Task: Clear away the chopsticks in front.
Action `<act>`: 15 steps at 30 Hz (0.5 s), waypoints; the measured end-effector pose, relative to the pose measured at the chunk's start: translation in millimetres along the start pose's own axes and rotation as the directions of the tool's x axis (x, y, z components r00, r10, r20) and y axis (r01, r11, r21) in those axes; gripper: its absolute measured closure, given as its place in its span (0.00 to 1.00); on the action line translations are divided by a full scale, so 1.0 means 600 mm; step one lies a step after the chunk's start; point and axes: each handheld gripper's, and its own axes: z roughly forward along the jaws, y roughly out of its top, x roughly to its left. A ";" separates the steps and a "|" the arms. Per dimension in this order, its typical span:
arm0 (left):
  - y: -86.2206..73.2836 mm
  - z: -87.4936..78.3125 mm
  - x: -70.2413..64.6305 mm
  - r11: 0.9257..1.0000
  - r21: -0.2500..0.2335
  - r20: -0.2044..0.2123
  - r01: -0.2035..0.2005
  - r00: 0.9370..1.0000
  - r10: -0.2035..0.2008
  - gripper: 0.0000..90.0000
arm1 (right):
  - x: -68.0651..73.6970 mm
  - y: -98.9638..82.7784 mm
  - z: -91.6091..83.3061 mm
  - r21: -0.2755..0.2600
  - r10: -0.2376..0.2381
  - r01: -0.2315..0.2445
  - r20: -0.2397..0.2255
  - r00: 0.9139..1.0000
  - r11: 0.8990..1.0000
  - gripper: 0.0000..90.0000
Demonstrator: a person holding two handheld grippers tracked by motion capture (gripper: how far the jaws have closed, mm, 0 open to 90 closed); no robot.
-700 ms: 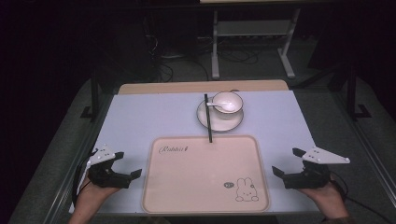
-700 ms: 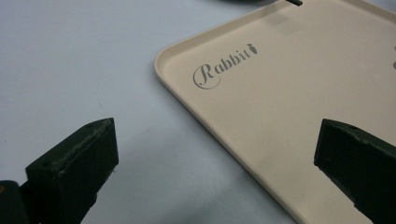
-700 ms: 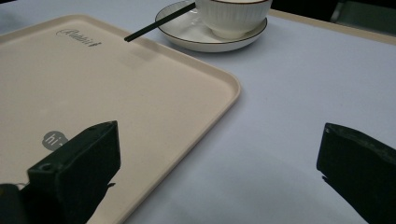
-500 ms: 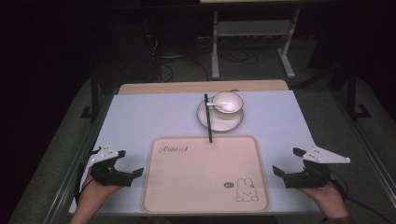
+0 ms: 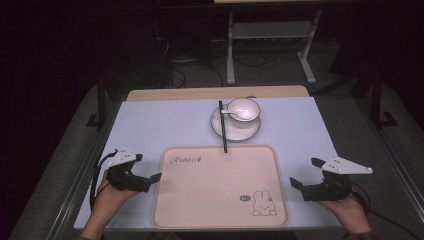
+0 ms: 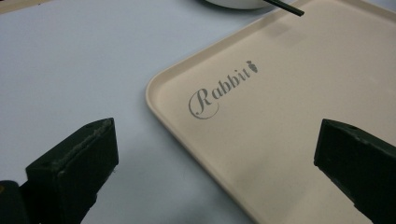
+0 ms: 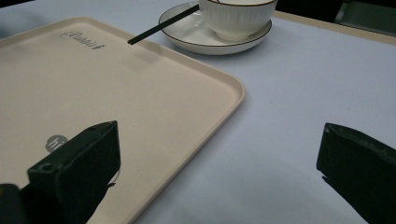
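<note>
High view: beige tray point(image 5: 220, 187) lies in the lower centre of the frame on the pale table point(image 5: 150, 125), with "Rabbit" lettering at its upper left and a rabbit drawing at its lower right. Just above the tray, a white saucer point(image 5: 222, 131) carries a white cup point(image 5: 244, 111) with a white spoon point(image 5: 231, 114) in it. A black stick point(image 5: 223, 127) lies across the saucer's left side, its near end overhanging the tray's top rim. Left gripper point(image 5: 150, 178) at lower left, jaw tips at the tray's left edge, held in a hand point(image 5: 110, 197). Right gripper point(image 5: 304, 173) at lower right, beside the tray's right edge, apart from it.

Left gripper view: jaws wide apart, nothing between them; tray corner point(image 6: 299, 116) beneath.

Right gripper view: jaws wide apart, empty; tray edge point(image 7: 140, 93) and table below, saucer point(image 7: 196, 39) at top.
</note>
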 end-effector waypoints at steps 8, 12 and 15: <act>0.024 0.023 -0.007 1.000 -0.024 0.027 -0.001 1.000 0.002 0.00 | 0.000 -0.001 0.000 0.004 0.002 -0.002 0.001 1.000 1.000 0.00; 0.037 0.035 -0.009 1.000 -0.025 0.030 -0.010 0.999 0.011 0.00 | 0.000 -0.001 0.001 0.006 -0.001 0.001 0.002 1.000 1.000 0.00; 0.046 0.045 -0.010 1.000 -0.028 0.040 -0.010 0.999 0.011 0.00 | 0.000 -0.001 0.001 0.007 -0.001 0.001 0.003 1.000 1.000 0.00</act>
